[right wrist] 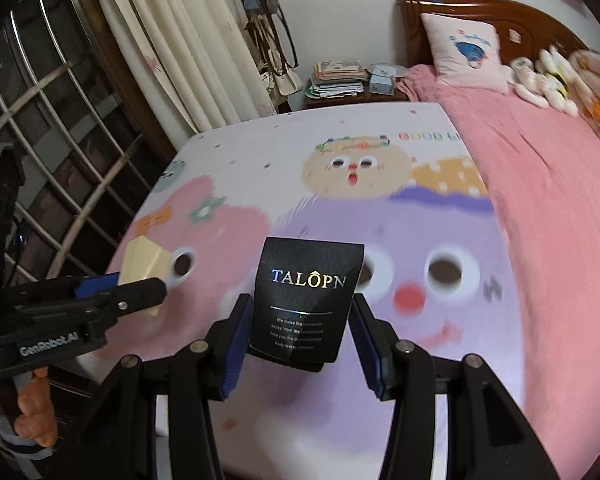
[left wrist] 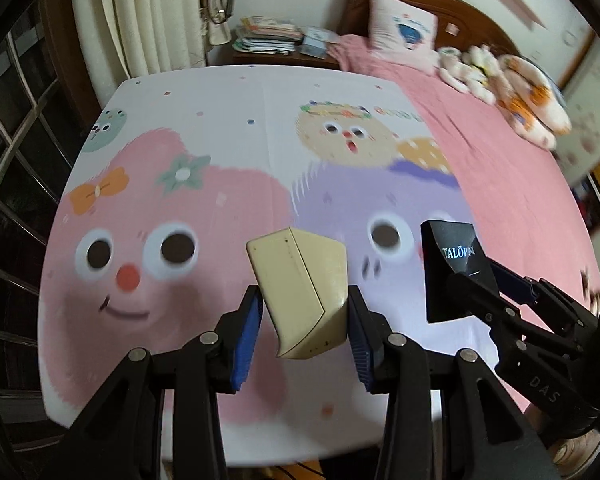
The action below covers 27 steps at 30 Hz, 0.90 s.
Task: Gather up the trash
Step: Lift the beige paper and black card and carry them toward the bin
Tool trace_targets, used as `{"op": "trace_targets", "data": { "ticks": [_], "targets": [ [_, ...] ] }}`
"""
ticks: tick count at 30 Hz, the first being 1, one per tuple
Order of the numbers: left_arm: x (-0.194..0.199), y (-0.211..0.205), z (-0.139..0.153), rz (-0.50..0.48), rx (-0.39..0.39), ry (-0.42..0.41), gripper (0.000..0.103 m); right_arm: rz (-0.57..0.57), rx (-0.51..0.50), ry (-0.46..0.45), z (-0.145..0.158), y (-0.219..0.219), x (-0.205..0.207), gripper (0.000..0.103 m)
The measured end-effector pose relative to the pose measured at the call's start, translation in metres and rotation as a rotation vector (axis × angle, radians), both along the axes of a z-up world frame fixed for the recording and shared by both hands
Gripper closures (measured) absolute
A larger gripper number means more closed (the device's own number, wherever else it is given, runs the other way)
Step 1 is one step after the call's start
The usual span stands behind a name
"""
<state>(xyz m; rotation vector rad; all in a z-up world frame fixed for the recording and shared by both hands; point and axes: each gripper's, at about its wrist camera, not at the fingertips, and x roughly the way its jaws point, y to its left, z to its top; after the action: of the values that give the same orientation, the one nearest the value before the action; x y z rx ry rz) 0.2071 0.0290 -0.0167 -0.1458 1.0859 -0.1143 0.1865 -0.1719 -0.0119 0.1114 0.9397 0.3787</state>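
Above a cartoon-printed tablecloth [left wrist: 220, 128], the left gripper [left wrist: 306, 320] clasps a cream rectangular plastic box [left wrist: 300, 292] and the right gripper [right wrist: 298, 328] clasps a black TALÔPN pouch [right wrist: 304, 300], both lifted, probably awaiting an unseen bin.

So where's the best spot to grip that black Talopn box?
Probably as shown: the black box is pinched across its two narrow side faces near the lower end, right gripper coming from below the printed front. Those flat, parallel sides suit the jaws.
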Motion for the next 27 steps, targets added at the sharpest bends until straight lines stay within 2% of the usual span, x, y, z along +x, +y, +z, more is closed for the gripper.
{"op": "trace_targets", "data": {
  "ticks": [6, 12, 19, 22, 27],
  "targets": [
    [-0.083, 0.006, 0.000, -0.116, 0.008, -0.015, 0.063, -0.086, 0.025, -0.001, -0.002, 0.011, -0.100, 0.054],
    [-0.153, 0.006, -0.026, -0.201, 0.019, 0.043, 0.063, -0.130, 0.048, 0.044, -0.022, 0.020, -0.175, 0.054],
    [-0.205, -0.008, -0.082, -0.246, -0.003, 0.159, 0.063, -0.149, 0.022, 0.184, -0.081, 0.021, -0.225, 0.054],
    [-0.219, -0.019, -0.112, -0.254, 0.002, 0.197, 0.063, -0.152, 0.003, 0.236, -0.119, 0.017, -0.242, 0.053],
    [-0.233, -0.032, -0.176, -0.246, 0.024, 0.259, 0.063, -0.147, -0.004, 0.304, -0.183, 0.008, -0.244, 0.052]
  ]
}}
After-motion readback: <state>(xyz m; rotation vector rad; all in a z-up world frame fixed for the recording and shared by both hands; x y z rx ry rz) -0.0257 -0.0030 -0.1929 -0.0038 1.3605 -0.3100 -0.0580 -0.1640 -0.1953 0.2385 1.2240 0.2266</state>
